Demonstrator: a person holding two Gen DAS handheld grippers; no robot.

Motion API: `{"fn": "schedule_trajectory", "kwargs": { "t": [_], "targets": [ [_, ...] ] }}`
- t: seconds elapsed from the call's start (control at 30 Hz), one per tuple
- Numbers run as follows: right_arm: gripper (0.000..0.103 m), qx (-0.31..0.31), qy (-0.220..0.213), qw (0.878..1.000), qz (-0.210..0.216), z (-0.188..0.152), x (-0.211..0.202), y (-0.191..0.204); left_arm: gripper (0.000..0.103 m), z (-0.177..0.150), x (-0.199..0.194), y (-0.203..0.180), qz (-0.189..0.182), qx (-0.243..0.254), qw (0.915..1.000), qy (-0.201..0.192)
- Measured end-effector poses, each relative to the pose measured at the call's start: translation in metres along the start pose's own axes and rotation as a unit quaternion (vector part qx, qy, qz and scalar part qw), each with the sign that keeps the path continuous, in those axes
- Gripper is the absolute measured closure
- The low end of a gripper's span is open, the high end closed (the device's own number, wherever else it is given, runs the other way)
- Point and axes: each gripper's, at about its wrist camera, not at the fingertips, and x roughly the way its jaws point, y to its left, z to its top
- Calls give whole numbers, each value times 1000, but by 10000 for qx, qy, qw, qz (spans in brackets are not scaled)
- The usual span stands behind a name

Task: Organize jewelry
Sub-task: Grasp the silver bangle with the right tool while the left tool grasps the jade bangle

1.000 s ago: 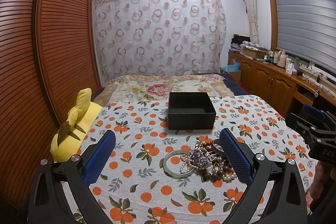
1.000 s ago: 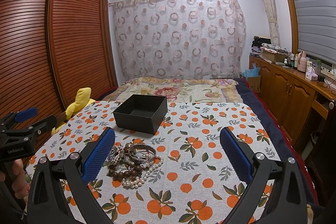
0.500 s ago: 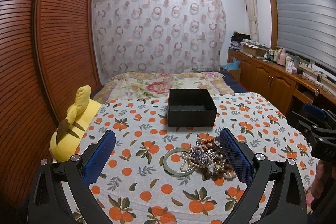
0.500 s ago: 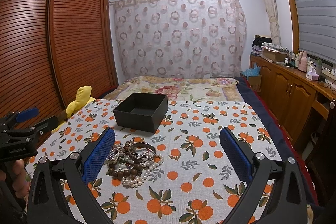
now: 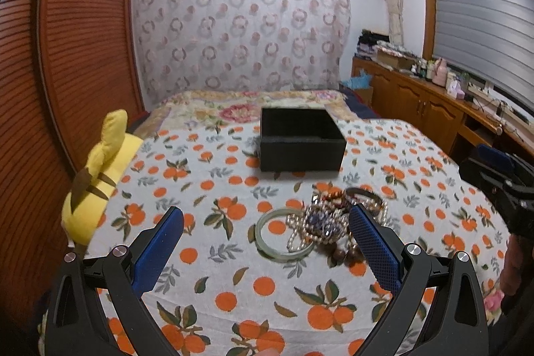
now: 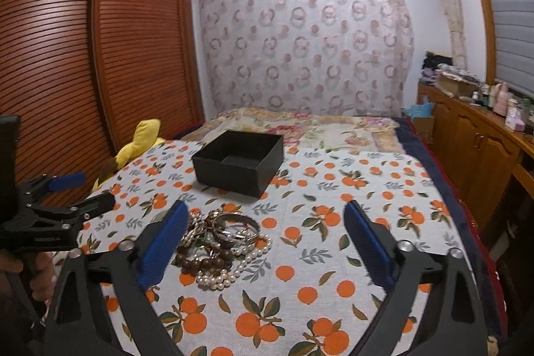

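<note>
Both grippers spread wide over a tangled jewelry pile on the orange-print cloth.

The left gripper (image 5: 266, 234) hangs released, holding nothing, above a pale green bangle (image 5: 283, 234) at the pile's left edge. The jewelry pile (image 6: 222, 247), pearls, brown beads and metal bangles, lies mid-cloth, near the open black box (image 6: 240, 162). The right gripper (image 6: 263, 234) is likewise released.

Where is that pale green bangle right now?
In the left wrist view the green bangle lies flat on the orange-print cloth, at the left edge of the jewelry pile, nearer the camera than the black box.
</note>
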Motion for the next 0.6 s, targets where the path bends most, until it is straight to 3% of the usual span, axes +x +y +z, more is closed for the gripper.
{"fn": "schedule_trajectory", "kwargs": {
  "t": [0.3,0.6],
  "targets": [
    [40,-132,516,9973,498,-7,34,2,7,-16,23,10,-150,-11,9991,384],
    [72,-467,1254,9845,1136,-10,89,24,7,-28,38,18,-321,-54,9973,661]
  ]
}}
